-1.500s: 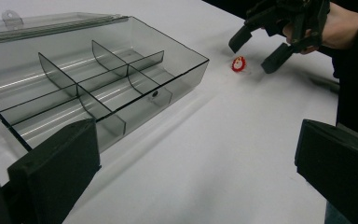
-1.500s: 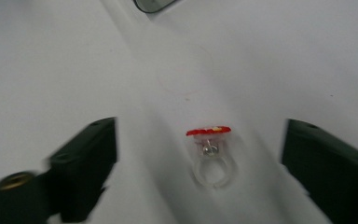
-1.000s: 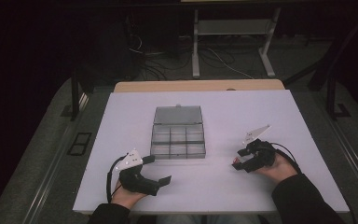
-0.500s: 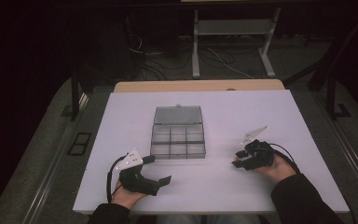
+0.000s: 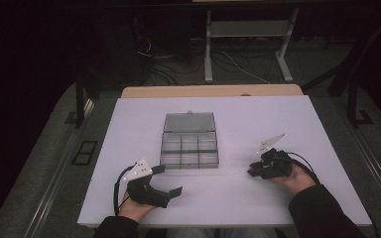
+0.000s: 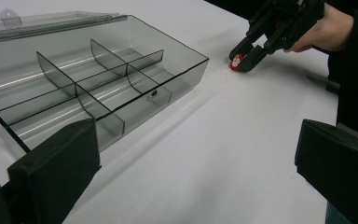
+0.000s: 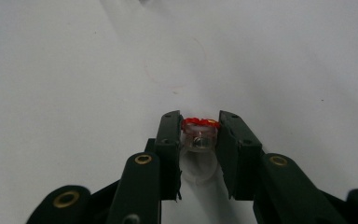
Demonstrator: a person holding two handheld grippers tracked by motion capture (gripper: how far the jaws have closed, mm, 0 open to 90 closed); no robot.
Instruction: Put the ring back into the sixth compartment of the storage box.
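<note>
A smoke-grey clear organiser box lies open in the middle of the white table, its compartments empty and its lid flat behind. To its right my right gripper rests low on the table. Its jaws have just been closing and now press on a small clear piece with a red top between the pads. The left gripper view shows that piece pinched at the tips of the right gripper. My left gripper sits near the front left, open and holding nothing, with the box ahead of it.
Beyond the table's far edge a wooden strip runs along it. Past that, metal stand legs and loose cables lie on the dark floor. White tabletop stretches around the box on all sides.
The right gripper's jaws have drawn together around the small red-topped piece. Both hands have kept their places.
</note>
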